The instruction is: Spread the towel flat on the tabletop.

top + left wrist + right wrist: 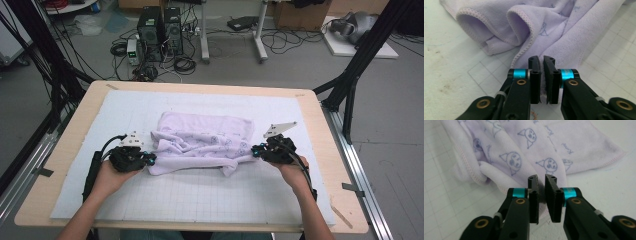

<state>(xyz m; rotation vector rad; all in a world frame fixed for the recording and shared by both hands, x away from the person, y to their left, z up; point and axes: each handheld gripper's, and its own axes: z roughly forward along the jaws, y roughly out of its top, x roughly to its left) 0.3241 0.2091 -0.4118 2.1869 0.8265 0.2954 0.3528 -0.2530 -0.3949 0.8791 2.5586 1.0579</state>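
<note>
1. My left fingers (pixel 148 159) sat at the left end of the towel (pixel 202 140). In the left gripper view they (pixel 534 77) stood a narrow slit apart. A stitched edge of the cloth (pixel 564 32) lay in that slit, but the pads were not pressing on it, so I read them as released.
2. I judged the towel light, soft and limp, a thin terry that would sag and fold wherever it was not held. It looked neither slippery nor fragile, though a single thin layer could slide out of a loose pinch.
3. The best holds seemed to be the hemmed edges and corners at either end, where the stitching gave the pads something firm. Pinching the loose folds in the middle would only bunch it further.
4. The towel lay crumpled near the middle of the gridded white mat (pixel 200 195) on the table (pixel 70 145). It was pale lilac with a pinkish overlocked hem, rumpled into soft ridges, with two rolled loops of edge at its left end.
5. In the right gripper view the cloth (pixel 529 145) showed small printed cartoon faces with pointed hats and faint lettering.
6. My right fingers (pixel 257 150) rested at the right end of the towel. Up close they (pixel 555 197) were also slightly parted over a hemmed edge, not clamped on it.
</note>
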